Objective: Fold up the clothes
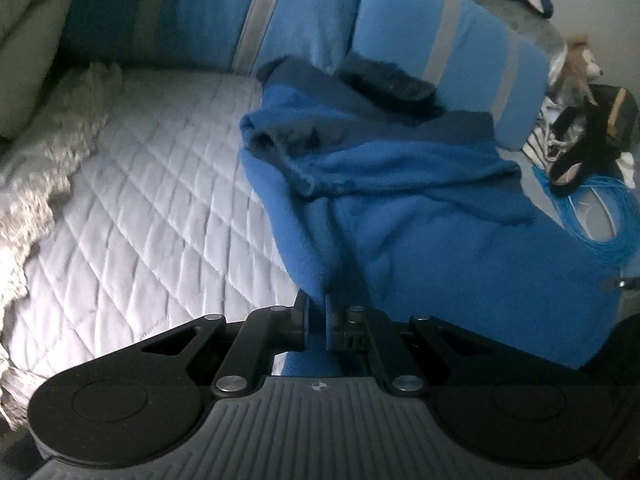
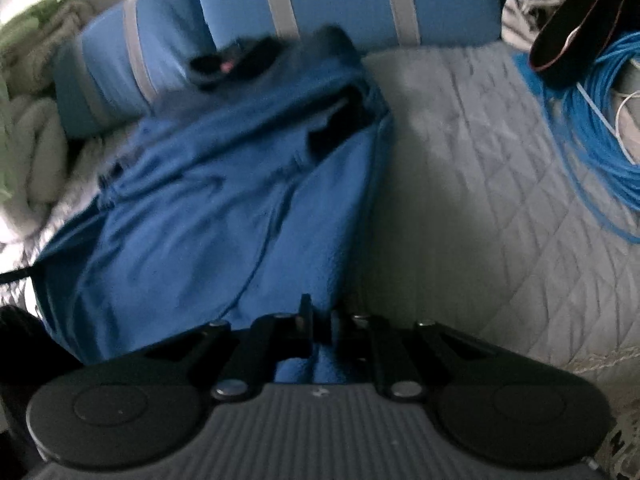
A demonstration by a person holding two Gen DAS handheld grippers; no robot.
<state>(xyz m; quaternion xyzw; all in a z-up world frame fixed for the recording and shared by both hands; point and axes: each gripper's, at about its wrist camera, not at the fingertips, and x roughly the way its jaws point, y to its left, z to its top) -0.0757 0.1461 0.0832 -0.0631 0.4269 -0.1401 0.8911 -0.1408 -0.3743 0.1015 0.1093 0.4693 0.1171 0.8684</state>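
**Both grippers pinch the blue garment over the quilted bed**

The blue garment (image 1: pixel 400 208) hangs from the left gripper (image 1: pixel 318 320), whose jaws are pressed together on a fold of its near edge; the cloth runs up and away from the jaws toward the striped blue pillows (image 1: pixel 280 12). In the right wrist view the same blue garment (image 2: pixel 208 200) is nipped at its near edge by the right gripper (image 2: pixel 320 330), jaws likewise clamped on cloth. The garment drapes between the two grips, its far end resting on the grey quilted cover (image 1: pixel 152 184) against the pillows. A coil of blue cable (image 2: pixel 592 128) lies well apart on the quilt. Both grippers point steeply downward at the bed.
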